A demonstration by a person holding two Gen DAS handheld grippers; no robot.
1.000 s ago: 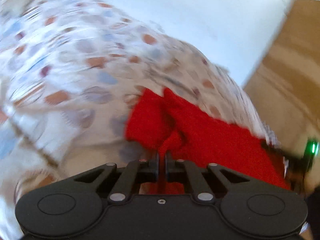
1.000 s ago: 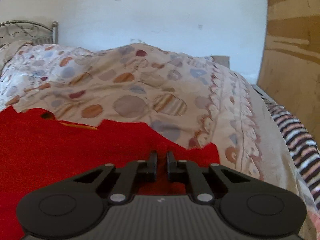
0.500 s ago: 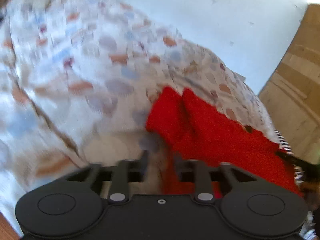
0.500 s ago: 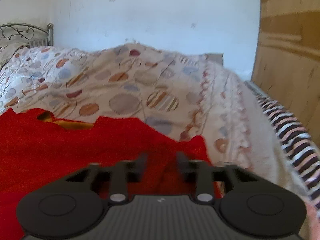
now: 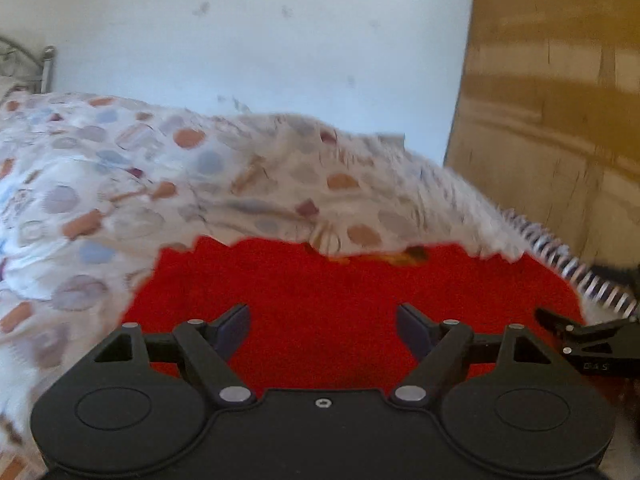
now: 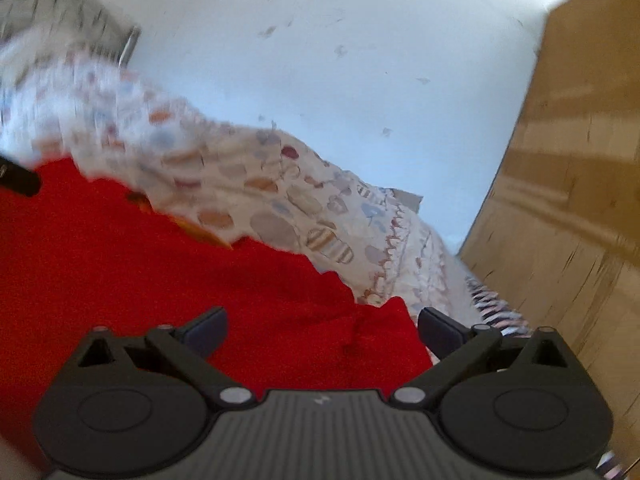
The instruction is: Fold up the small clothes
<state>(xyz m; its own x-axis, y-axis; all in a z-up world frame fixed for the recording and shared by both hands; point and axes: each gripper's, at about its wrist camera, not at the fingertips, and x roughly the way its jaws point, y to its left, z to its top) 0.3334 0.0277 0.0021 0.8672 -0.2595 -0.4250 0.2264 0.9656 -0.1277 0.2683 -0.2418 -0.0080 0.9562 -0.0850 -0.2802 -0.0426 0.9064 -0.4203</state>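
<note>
While the white wall point(image 5: 280, 40) fills the back of both views and a brown wooden panel point(image 5: 552, 120) rises along the right side, the bed point(image 5: 60, 240) takes up the middle ground, covered by a pale bedspread point(image 5: 240, 184) printed with orange, blue and grey rounds. A metal bedstead point(image 5: 44, 68) shows at the far left edge in the left wrist view, and a black-and-white striped cloth point(image 5: 576, 276) lies along the bed's right edge. On the bedspread, spread fairly flat, lies the red garment point(image 5: 340, 300), its far edge uneven and a small yellow-brown patch point(image 5: 404, 256) showing at that edge; in the right wrist view the same red garment point(image 6: 160, 272) covers the lower left, with one corner reaching toward the right. Near the camera, the left hand-held gripper point(image 5: 323, 330) sits over the red cloth with its jaws spread wide; they have just been opening, and the cloth lies beneath the gap with neither pad pressing on it. Likewise the right hand-held gripper point(image 6: 322, 326) has its jaws at their widest, having just been opening, above the garment's right corner and not pinching it. From the left wrist view the right hand-held gripper point(image 5: 560, 326) pokes in at the right edge beside the garment, and a dark tip of the left hand-held gripper point(image 6: 18, 178) appears at the left edge of the right wrist view. Much of the bedspread is blurred.
</note>
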